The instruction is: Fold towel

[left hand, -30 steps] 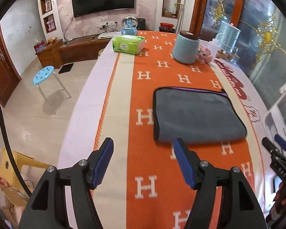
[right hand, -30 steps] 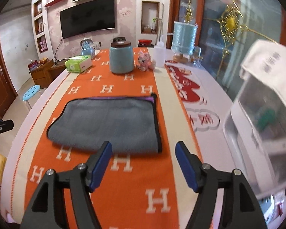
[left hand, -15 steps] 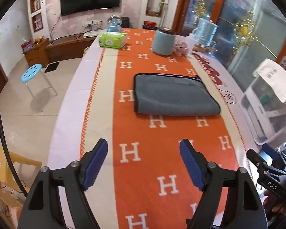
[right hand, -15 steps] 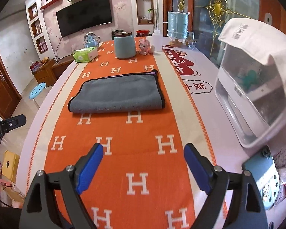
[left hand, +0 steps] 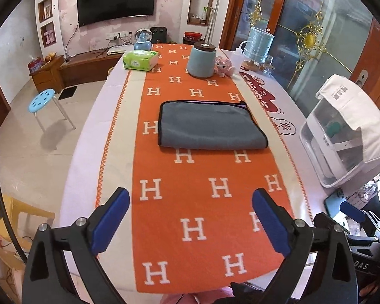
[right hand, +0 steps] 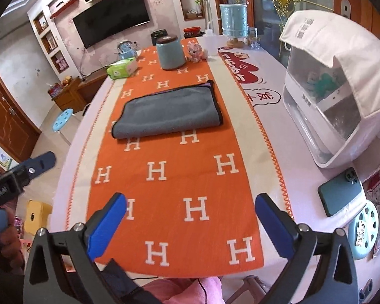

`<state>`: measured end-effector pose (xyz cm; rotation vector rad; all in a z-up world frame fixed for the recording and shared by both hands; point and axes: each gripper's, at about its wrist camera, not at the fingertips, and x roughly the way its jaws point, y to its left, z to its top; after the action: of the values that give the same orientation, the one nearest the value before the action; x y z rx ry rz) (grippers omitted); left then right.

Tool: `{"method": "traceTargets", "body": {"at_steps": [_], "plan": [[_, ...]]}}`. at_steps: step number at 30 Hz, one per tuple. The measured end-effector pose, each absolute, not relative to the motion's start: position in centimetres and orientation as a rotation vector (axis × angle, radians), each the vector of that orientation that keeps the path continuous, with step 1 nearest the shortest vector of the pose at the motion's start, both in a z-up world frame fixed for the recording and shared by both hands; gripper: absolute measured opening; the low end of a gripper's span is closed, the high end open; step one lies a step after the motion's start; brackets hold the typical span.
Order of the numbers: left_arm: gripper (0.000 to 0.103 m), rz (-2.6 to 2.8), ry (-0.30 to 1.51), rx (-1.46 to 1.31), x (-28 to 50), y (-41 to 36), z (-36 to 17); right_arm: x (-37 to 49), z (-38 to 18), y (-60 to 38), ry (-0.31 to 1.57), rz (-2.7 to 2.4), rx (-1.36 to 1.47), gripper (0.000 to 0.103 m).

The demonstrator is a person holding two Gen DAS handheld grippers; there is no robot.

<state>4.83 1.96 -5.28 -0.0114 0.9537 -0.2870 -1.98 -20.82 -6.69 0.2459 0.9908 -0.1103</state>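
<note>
— Towel [left hand: 210, 126] position?
— I see it folded flat on the orange runner [left hand: 202, 202] mid-desk, at twelve o'clock from both my tools and well apart from them.
— Tool state?
— My left tool [left hand: 190, 217] is spread wide, holding nothing. My right tool [right hand: 190, 223] is the same, hovering over the desk's near edge.

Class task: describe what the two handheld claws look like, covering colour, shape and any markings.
Both the left claw and right claw have black triangular cut-out frames with silver screws and blue ribbed pads. The handles show white lettering; a black cable runs beside the left one.
</note>
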Motion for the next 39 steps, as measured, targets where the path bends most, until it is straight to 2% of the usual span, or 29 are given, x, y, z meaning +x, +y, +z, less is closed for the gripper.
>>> {"method": "traceTargets", "body": {"at_steps": [4, 11, 22, 39], "plan": [[0.102, -0.283, 0.95, -0.009, 3.6, 1.1, -4.0, -2.6, -4.5, -20.9, 0.991, -0.086, 0.248, 0.103], [0.102, -0.233, 0.909, -0.01, 1.6, 0.4, -2.6, -3.3, -2.7, -21.0, 0.984, -0.061, 0.256, 0.103], [0.102, -0.114, 0.817, 0.06, -0.7, -0.3, -1.6, -4.2, -2.5, -20.4, 0.935, -0.075, 0.214, 0.103], [0.102, -0.063, 0.803, 0.064, -0.9, 0.0, -1.3, -3.8, -1.6, -19.3, 0.882, -0.018, 0.157, 0.103]]}}
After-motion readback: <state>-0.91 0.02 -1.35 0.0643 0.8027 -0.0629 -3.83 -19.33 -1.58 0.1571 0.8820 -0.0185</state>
